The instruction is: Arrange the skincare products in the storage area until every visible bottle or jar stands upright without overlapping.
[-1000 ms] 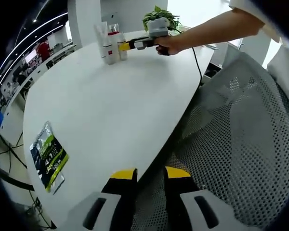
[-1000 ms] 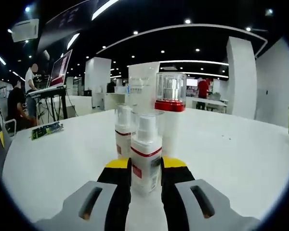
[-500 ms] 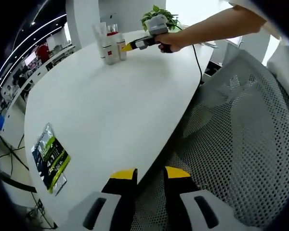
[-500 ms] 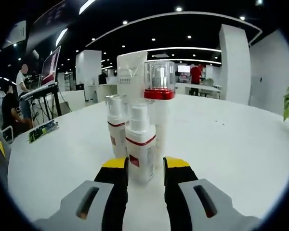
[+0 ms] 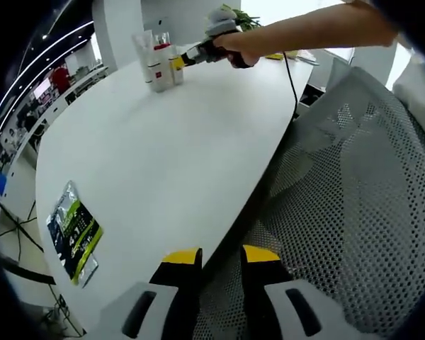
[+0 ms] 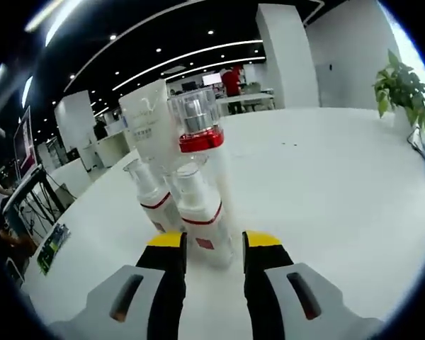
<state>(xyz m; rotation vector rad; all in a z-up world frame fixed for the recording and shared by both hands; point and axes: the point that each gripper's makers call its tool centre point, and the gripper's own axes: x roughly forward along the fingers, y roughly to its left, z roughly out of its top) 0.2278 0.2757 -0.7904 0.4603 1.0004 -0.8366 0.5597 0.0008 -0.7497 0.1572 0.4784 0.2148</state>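
Right gripper [image 6: 209,244], jaws parted around small white red-banded pump bottle [image 6: 200,216]: light, tippy; grip low. Left gripper [image 5: 214,261] open, empty.

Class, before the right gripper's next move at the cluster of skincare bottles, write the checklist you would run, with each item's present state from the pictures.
1. Right gripper open: ok, its fingers stand apart.
2. Front pump bottle lined up with the gap: ok, though whether the fingers touch it cannot tell.
3. Bottles upright: cannot tell; they lean in the right gripper view, but the view is rolled.
4. Bottles not overlapping: cannot tell; the red-collared bottle and tall white tube stand close behind.
5. Left gripper out of the way: ok, at the table edge, empty.
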